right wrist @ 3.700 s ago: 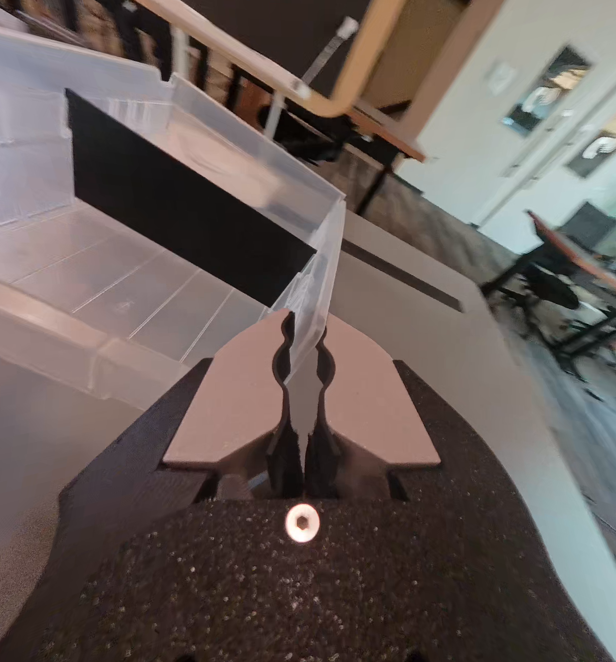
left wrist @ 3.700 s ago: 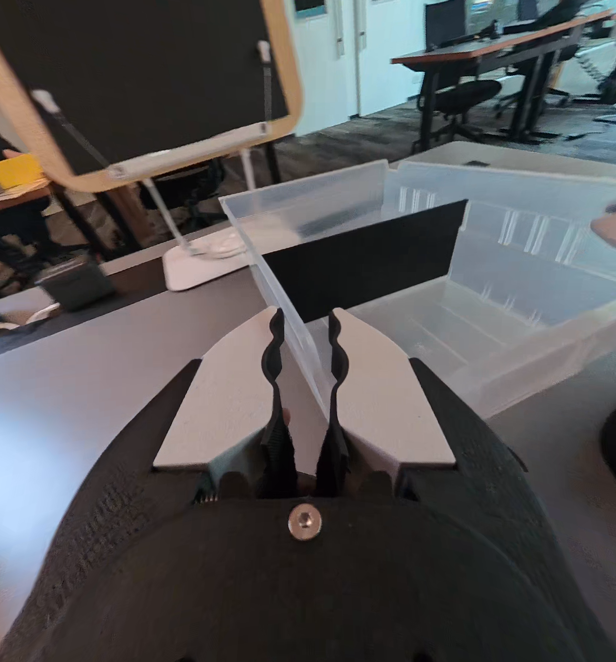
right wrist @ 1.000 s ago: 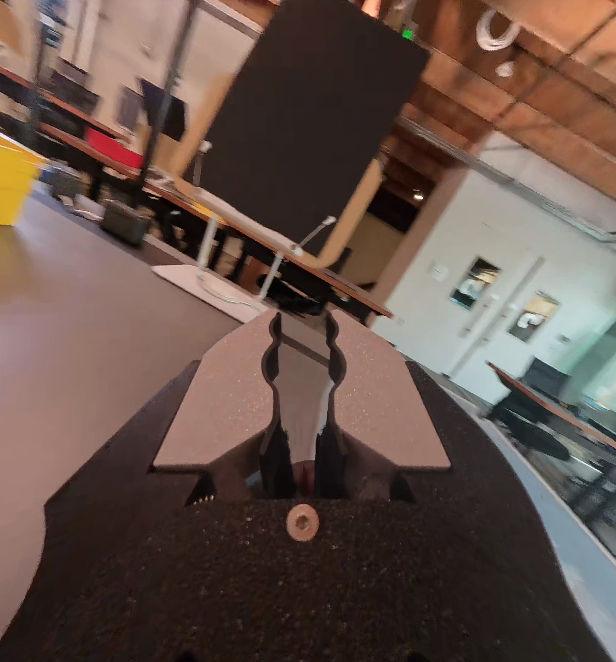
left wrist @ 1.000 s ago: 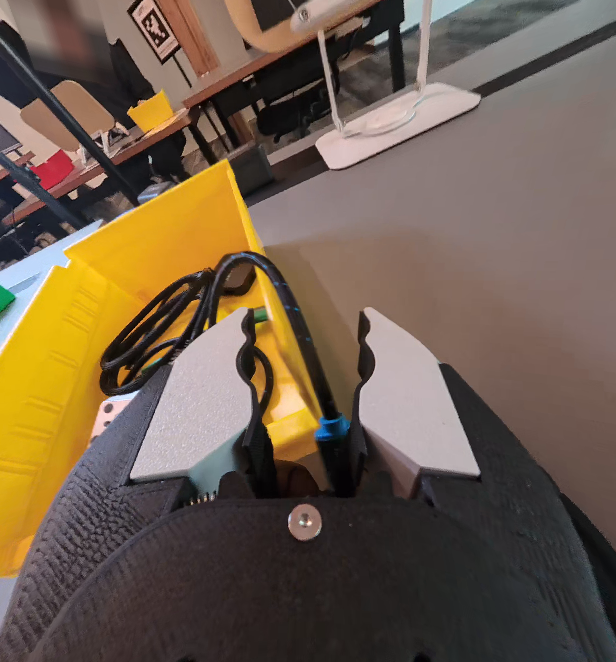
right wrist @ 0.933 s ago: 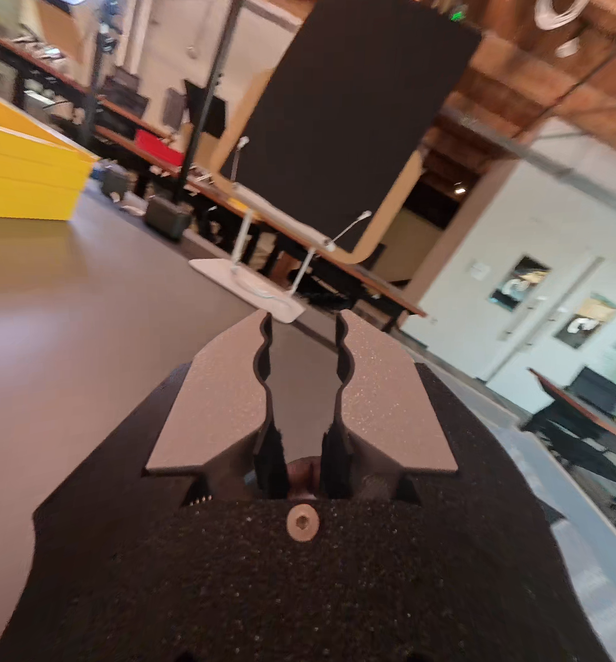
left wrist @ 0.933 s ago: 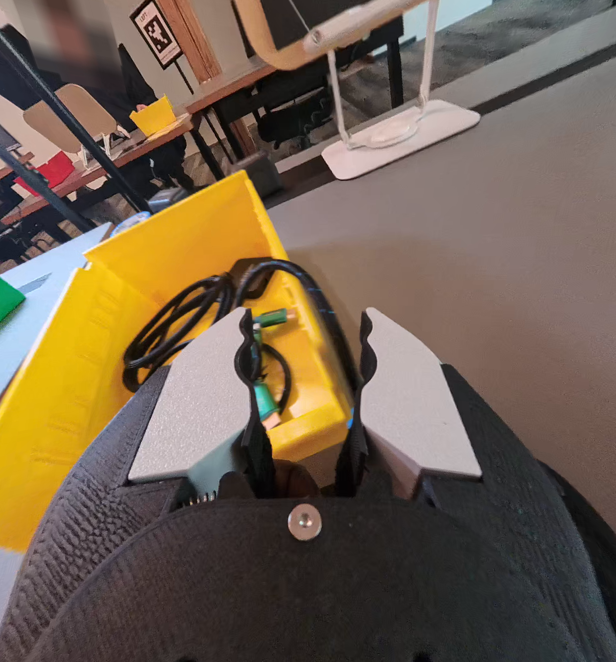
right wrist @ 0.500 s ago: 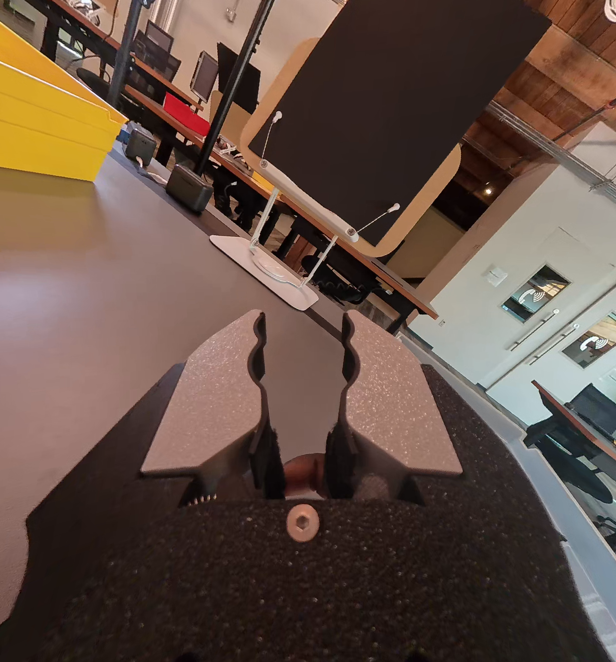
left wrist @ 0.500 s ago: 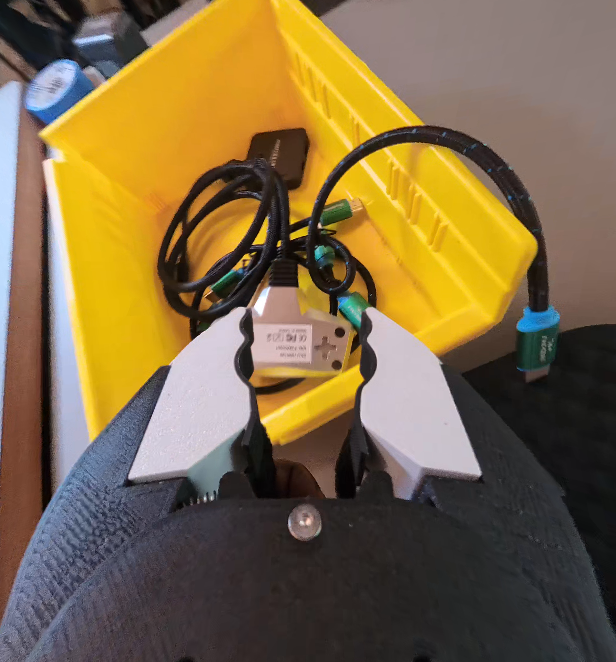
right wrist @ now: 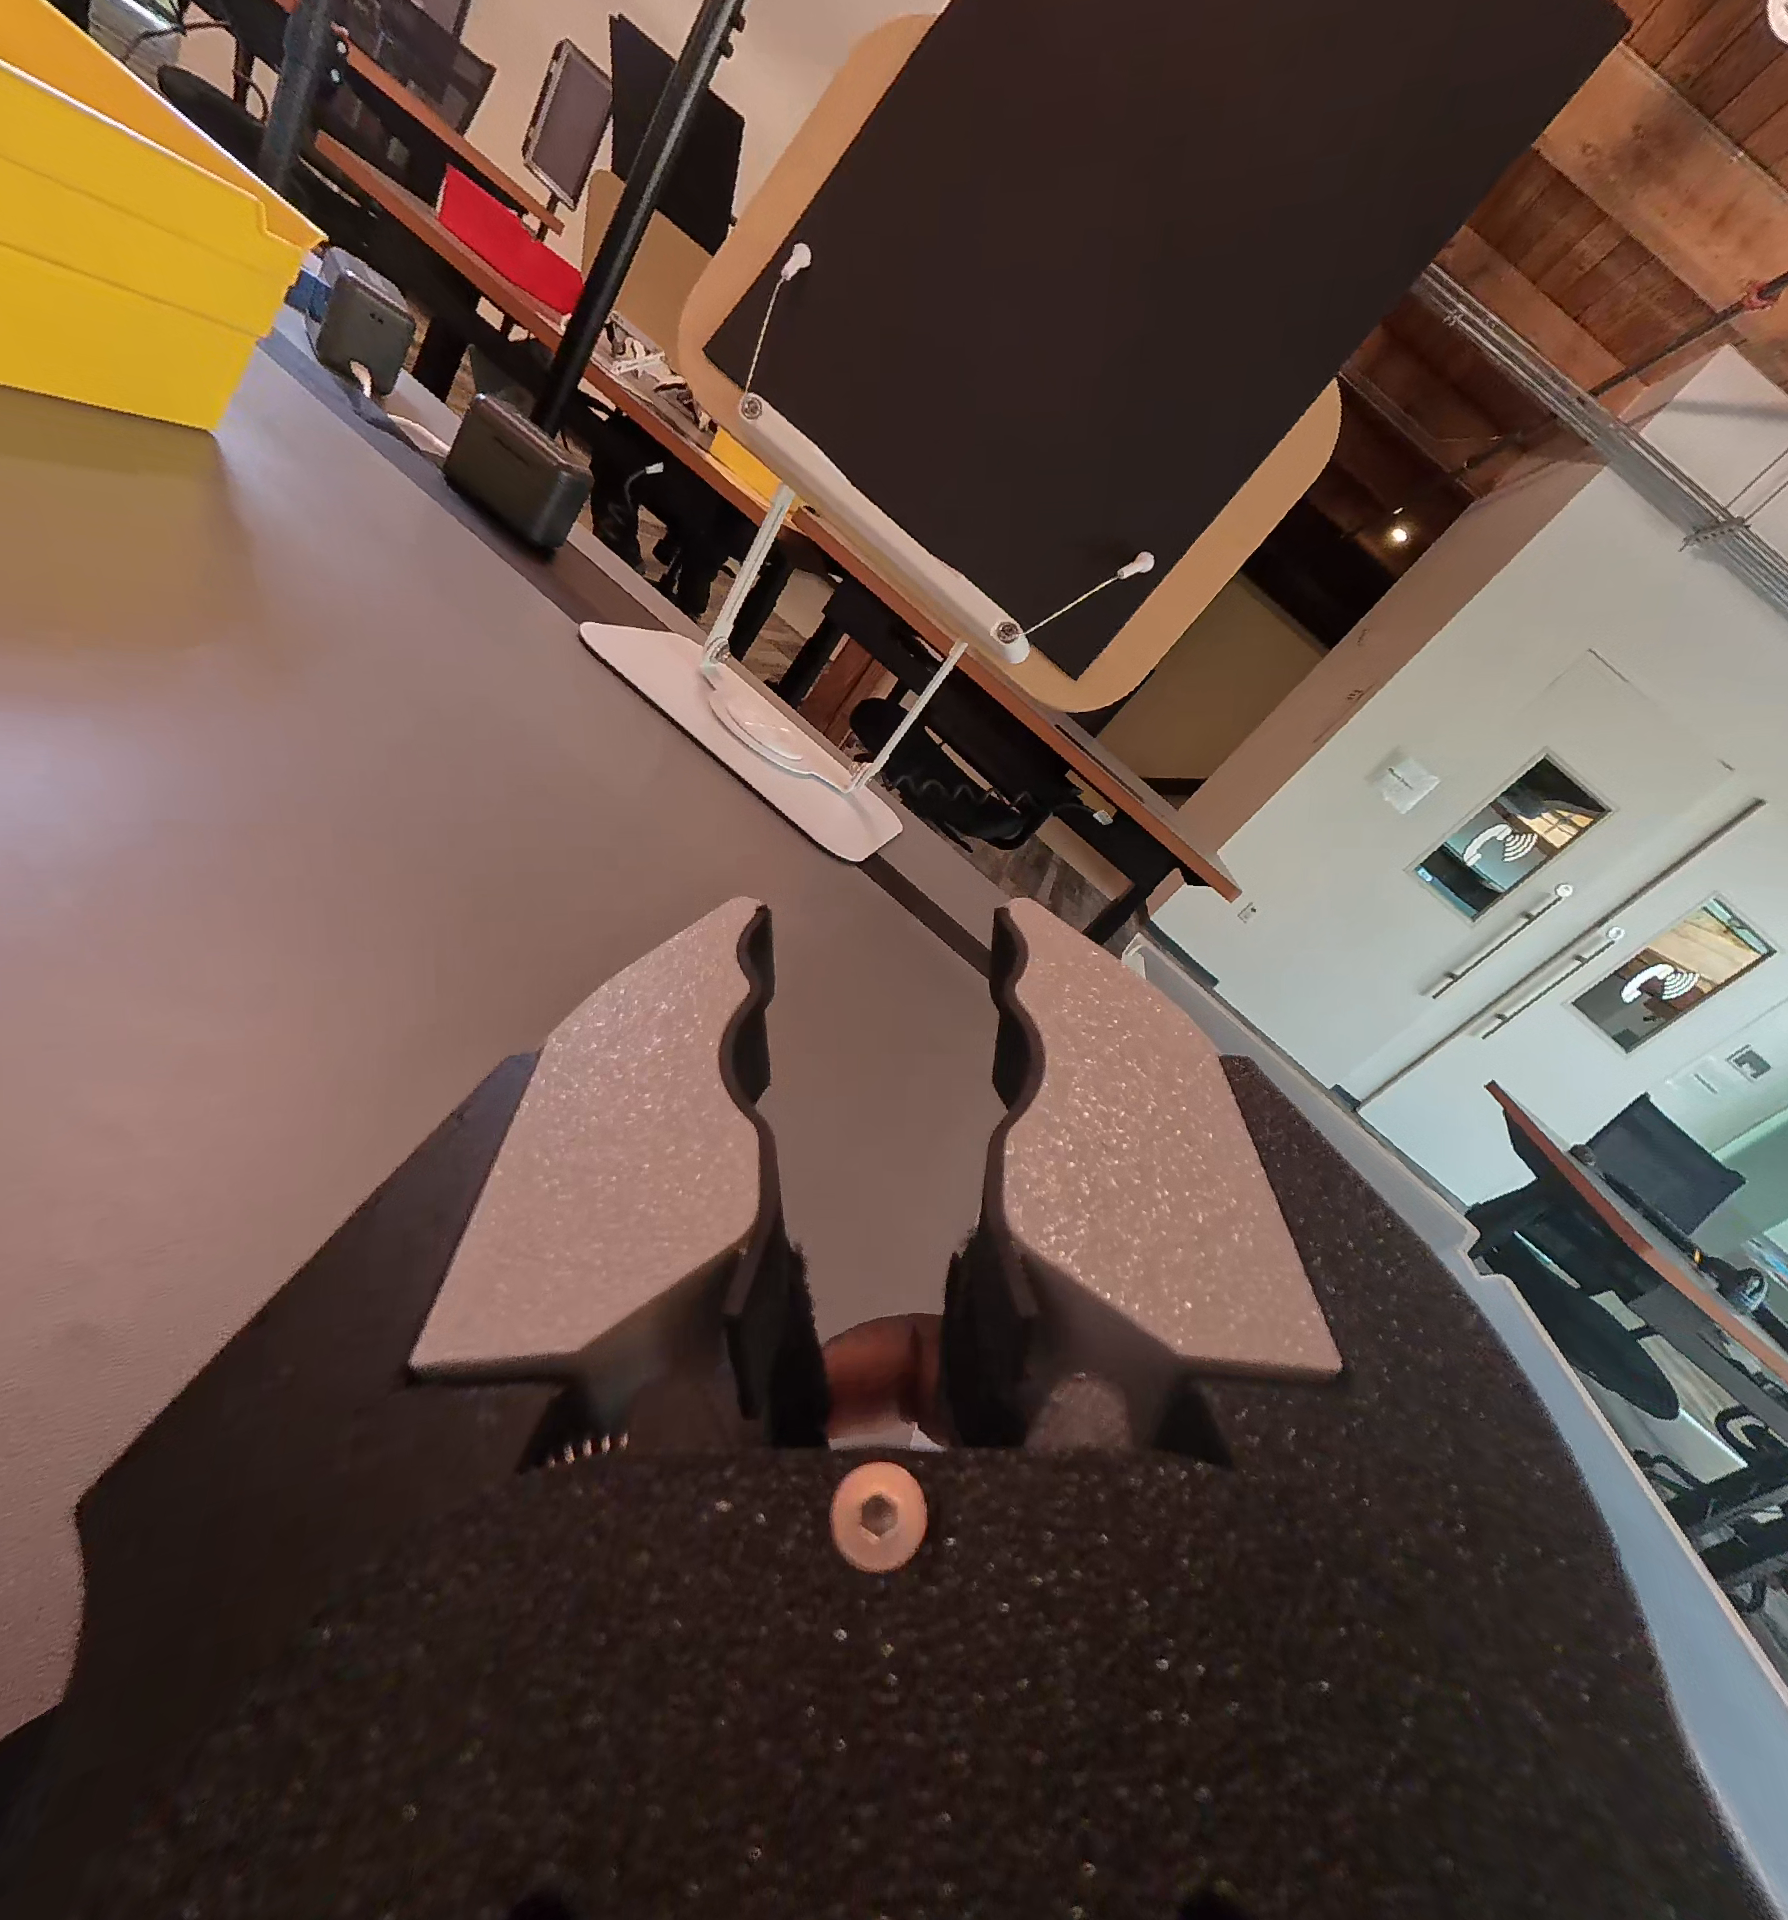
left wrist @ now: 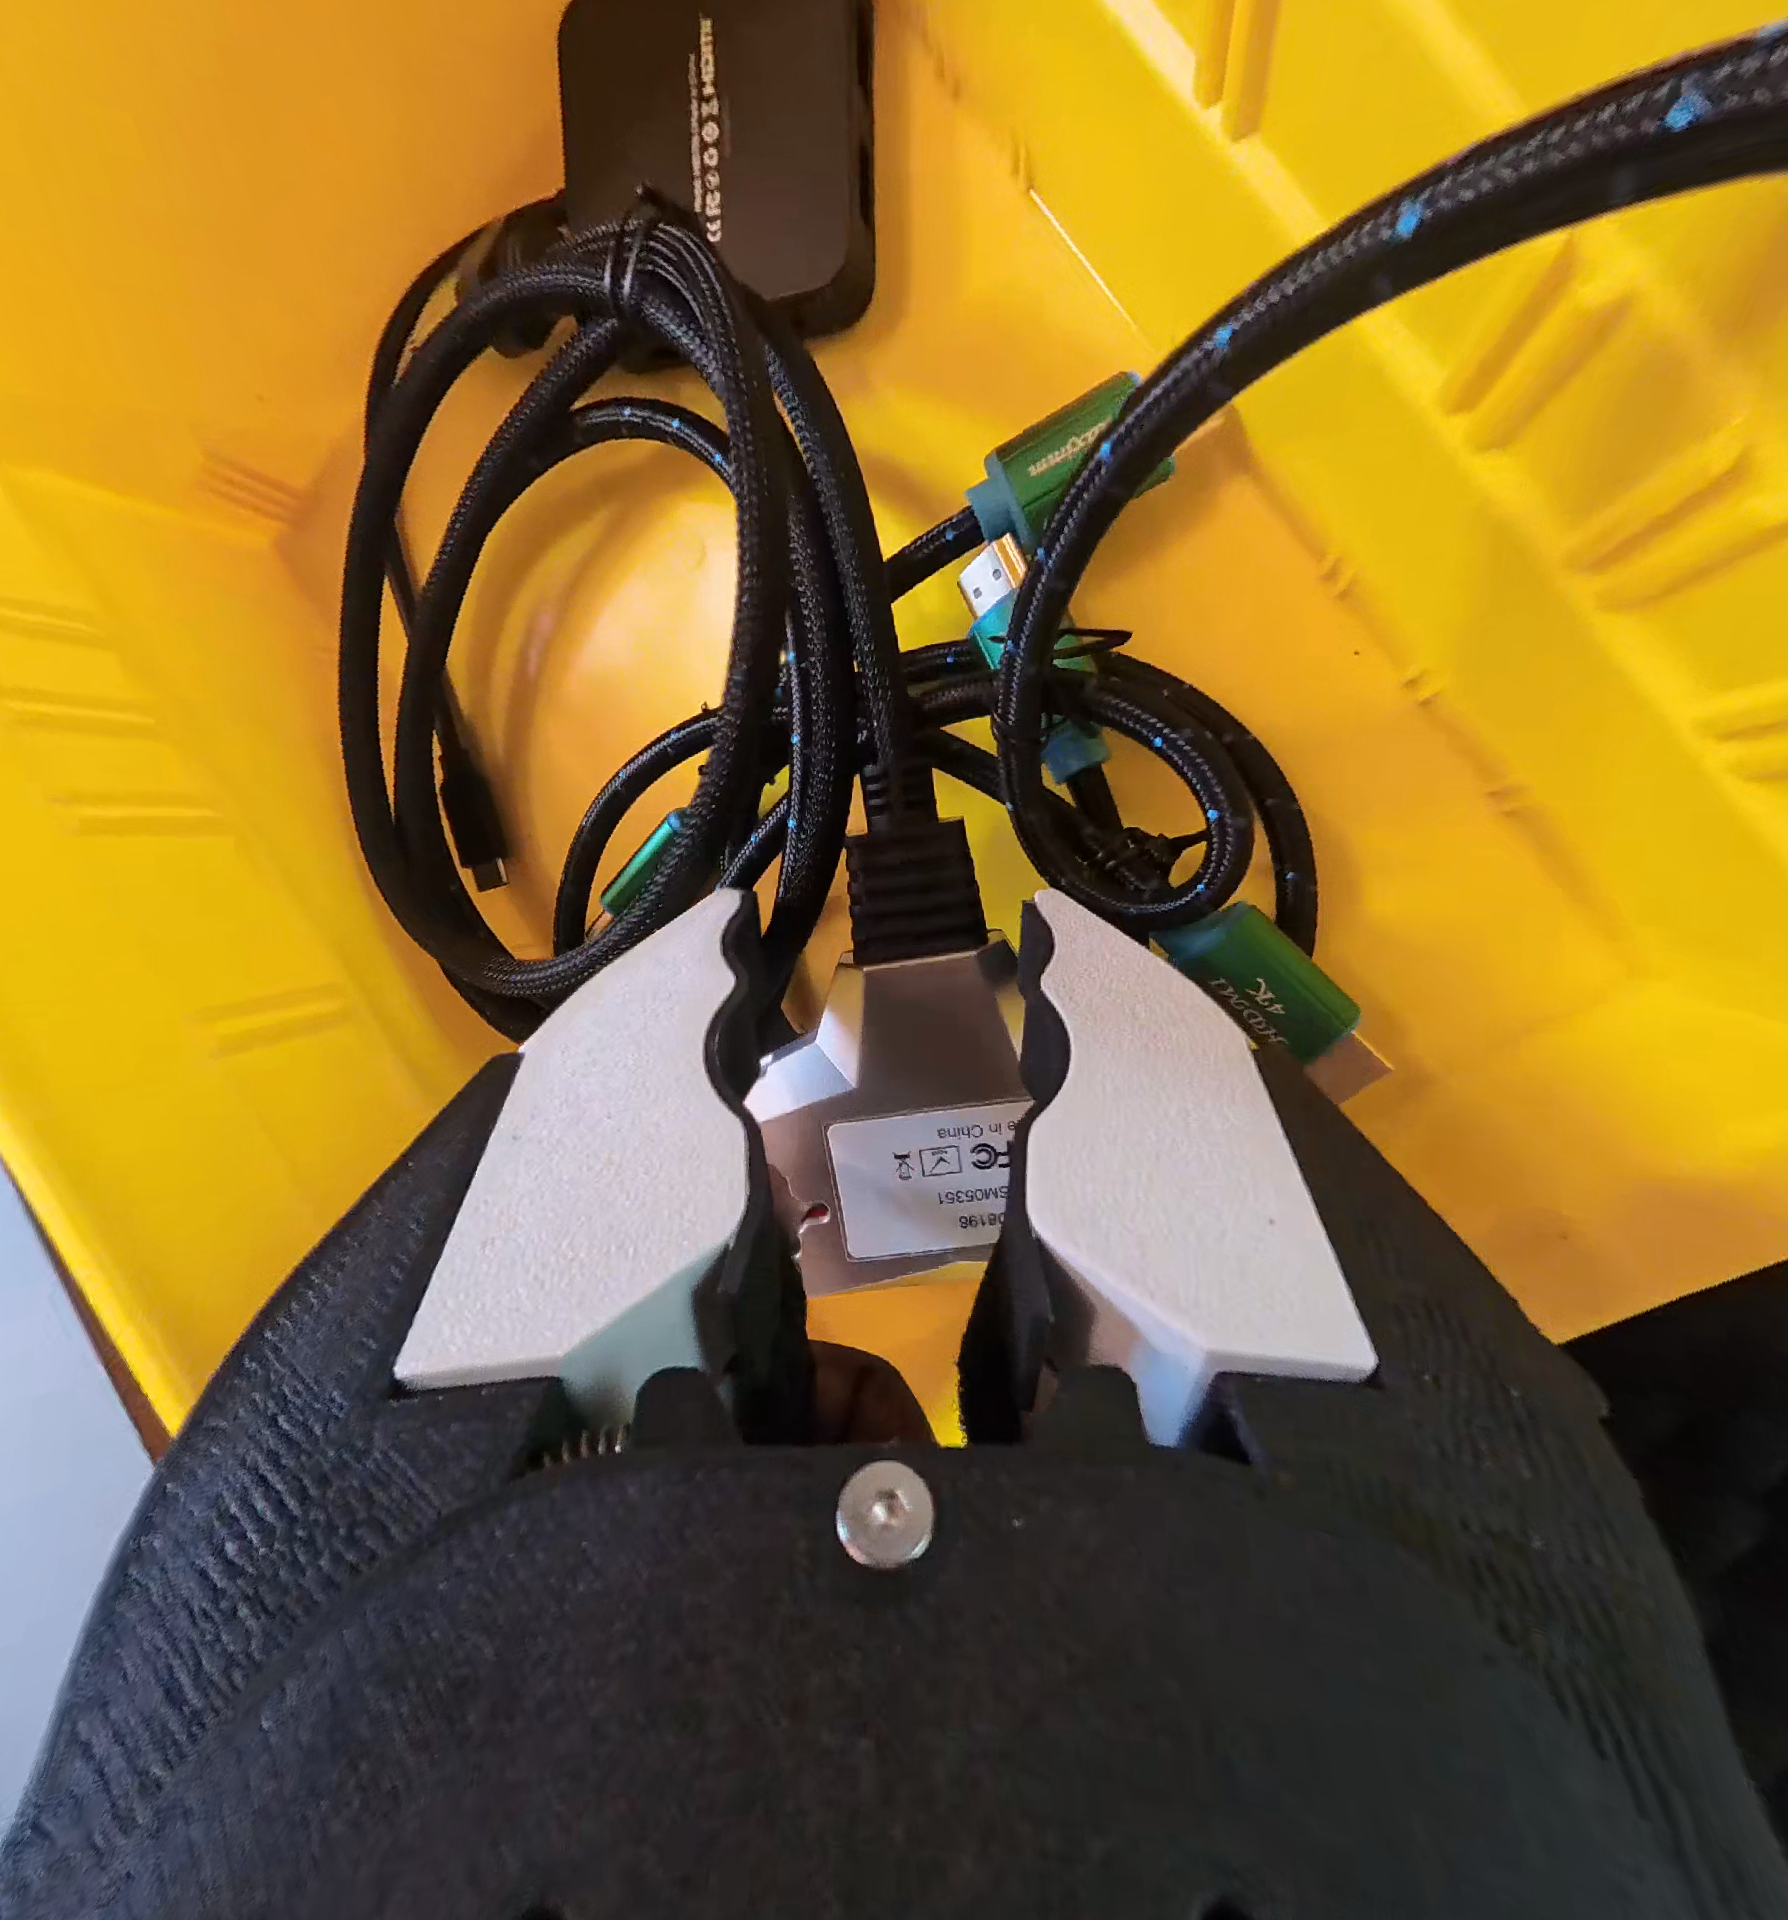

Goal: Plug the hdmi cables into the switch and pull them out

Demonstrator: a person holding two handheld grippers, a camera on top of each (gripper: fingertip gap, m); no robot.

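A silver HDMI switch (left wrist: 890,1143) with a white label lies in a yellow bin (left wrist: 194,623) among several black braided HDMI cables (left wrist: 661,520) with green plugs (left wrist: 1264,997). My left gripper (left wrist: 879,935) is down in the bin. Its jaws are open and sit close on either side of the switch body. The switch's own black lead (left wrist: 905,883) runs forward between the fingertips. One thick cable (left wrist: 1389,239) arches over the bin's right wall. My right gripper (right wrist: 877,935) is open and empty above the grey table (right wrist: 246,831).
A black box-shaped device (left wrist: 713,135) lies at the bin's far end. In the right wrist view the yellow bin (right wrist: 90,270) is far left. A black panel (right wrist: 1077,312) on a white stand base (right wrist: 744,738) and a dark box (right wrist: 516,478) sit at the table's back edge. One gripper's finger ends stand about 45 cm off the other's.
My left gripper has moved down into the yellow bin, and the switch now sits between its jaws. The jaws have narrowed slightly. My right gripper has opened a little wider and barely moved.
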